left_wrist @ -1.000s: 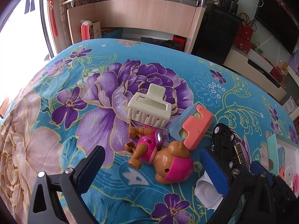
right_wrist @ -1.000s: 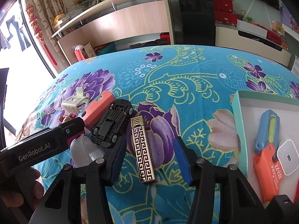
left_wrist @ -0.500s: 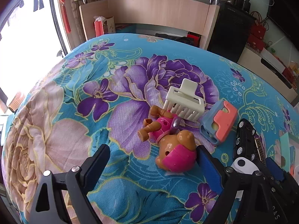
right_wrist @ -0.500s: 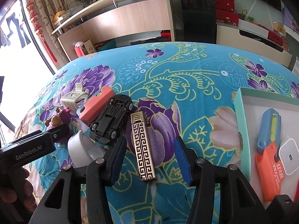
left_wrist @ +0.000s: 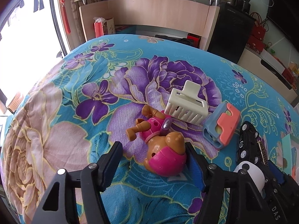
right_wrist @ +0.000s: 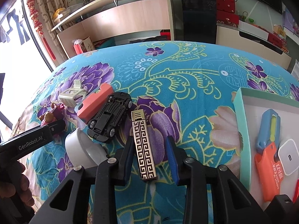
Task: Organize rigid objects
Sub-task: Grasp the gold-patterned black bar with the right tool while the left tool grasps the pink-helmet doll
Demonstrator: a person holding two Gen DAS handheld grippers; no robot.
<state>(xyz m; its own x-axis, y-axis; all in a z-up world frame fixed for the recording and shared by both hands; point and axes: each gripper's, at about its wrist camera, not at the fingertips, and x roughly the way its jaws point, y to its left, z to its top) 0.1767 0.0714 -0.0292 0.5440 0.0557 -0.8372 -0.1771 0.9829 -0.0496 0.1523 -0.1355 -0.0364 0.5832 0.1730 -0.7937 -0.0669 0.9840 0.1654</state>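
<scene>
A brown and pink toy dog (left_wrist: 160,147) lies on the floral blanket, its head between the open fingers of my left gripper (left_wrist: 152,157). A cream hair claw (left_wrist: 186,105), a blue and coral case (left_wrist: 222,125) and an upturned black toy car (left_wrist: 246,141) lie beyond it. My right gripper (right_wrist: 150,149) is open around a gold patterned lighter (right_wrist: 143,145). The black car (right_wrist: 110,115) and a white round object (right_wrist: 82,149) lie to its left. A teal box (right_wrist: 241,127) at right holds a blue and orange cutter (right_wrist: 269,160) and a white charger (right_wrist: 288,156).
The floral blanket (left_wrist: 74,102) covers the whole surface. A wooden shelf unit (left_wrist: 158,16) and a black appliance (left_wrist: 231,37) stand behind it. The left gripper's body (right_wrist: 31,143) and hand show at the right wrist view's left edge.
My left gripper has moved left and forward, so the toy dog's head now lies between its fingers. My right gripper has crept forward around the gold lighter.
</scene>
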